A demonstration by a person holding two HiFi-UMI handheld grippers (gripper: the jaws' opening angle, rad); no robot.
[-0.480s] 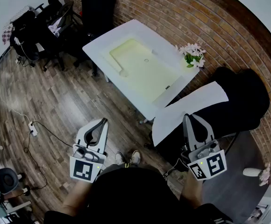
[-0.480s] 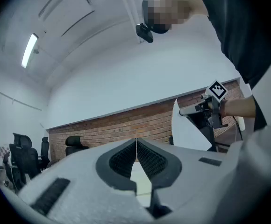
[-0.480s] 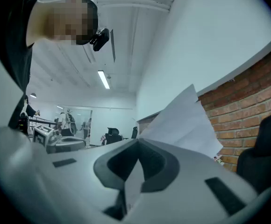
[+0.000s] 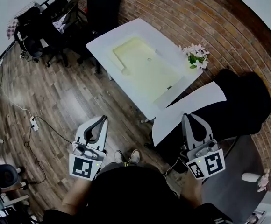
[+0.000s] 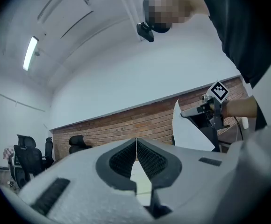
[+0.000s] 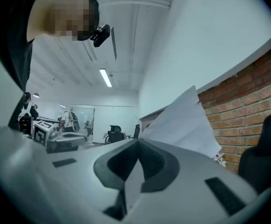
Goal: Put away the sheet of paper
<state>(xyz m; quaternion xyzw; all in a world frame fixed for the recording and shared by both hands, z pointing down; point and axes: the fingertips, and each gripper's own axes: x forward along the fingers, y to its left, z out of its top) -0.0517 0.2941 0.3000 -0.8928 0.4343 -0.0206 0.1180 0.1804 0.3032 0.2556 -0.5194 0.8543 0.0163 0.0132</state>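
Carry step | right gripper (image 4: pixel 187 117) clamped the white sheet of paper (image 4: pixel 194 104), aloft centre right | left gripper (image 4: pixel 103 121) was closed, empty | next likely needed a reach to the white rectangular worktop (image 4: pixel 99 45), upper centre.

Sheet of paper (image 4: pixel 191 108): thin, matt white, smooth; tabletop (image 4: pixel 102 45) smooth white with a faint sheen. Left gripper (image 4: pixel 103 119) and right gripper (image 4: pixel 186 116): matt grey plastic shells, fingers (image 5: pixel 152 158) lined with dark, finely ribbed pads. Floor (image 4: pixel 56 97) is dark, grained wood plank with a dull shine; wall (image 4: pixel 187 13) is rough, matt red brick.
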